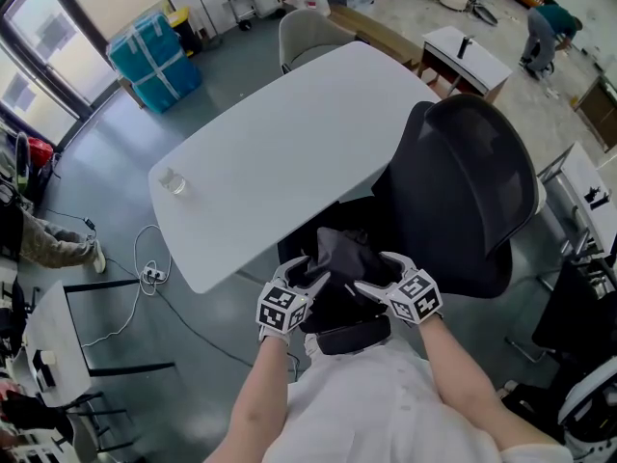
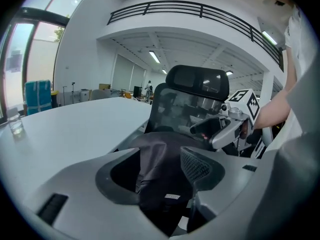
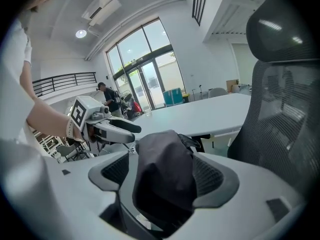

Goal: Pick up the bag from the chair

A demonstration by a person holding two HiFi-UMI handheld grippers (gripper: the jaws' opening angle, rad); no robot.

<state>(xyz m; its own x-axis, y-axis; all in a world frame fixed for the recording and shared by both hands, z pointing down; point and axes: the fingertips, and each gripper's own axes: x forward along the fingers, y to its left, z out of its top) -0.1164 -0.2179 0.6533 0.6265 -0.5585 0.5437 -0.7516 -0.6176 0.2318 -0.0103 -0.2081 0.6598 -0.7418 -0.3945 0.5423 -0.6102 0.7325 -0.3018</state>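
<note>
A black fabric bag [image 1: 339, 257] lies bunched on the seat of the black mesh office chair [image 1: 468, 186]. My left gripper [image 1: 316, 280] is at the bag's left side and my right gripper [image 1: 369, 285] at its right, their tips pointing toward each other. In the left gripper view the bag [image 2: 159, 151] sits in the gap of the left gripper [image 2: 161, 170], whose jaws stand apart without pressing it. In the right gripper view the bag [image 3: 165, 159] fills the gap of the right gripper [image 3: 162, 179], whose jaws stand wide.
A white table [image 1: 289, 133] stands close in front of the chair, with a small clear cup [image 1: 174, 182] near its left end. A cable and power strip [image 1: 149, 275] lie on the floor. A beige chair [image 1: 307, 35] and a blue wrapped bundle [image 1: 154, 58] stand beyond.
</note>
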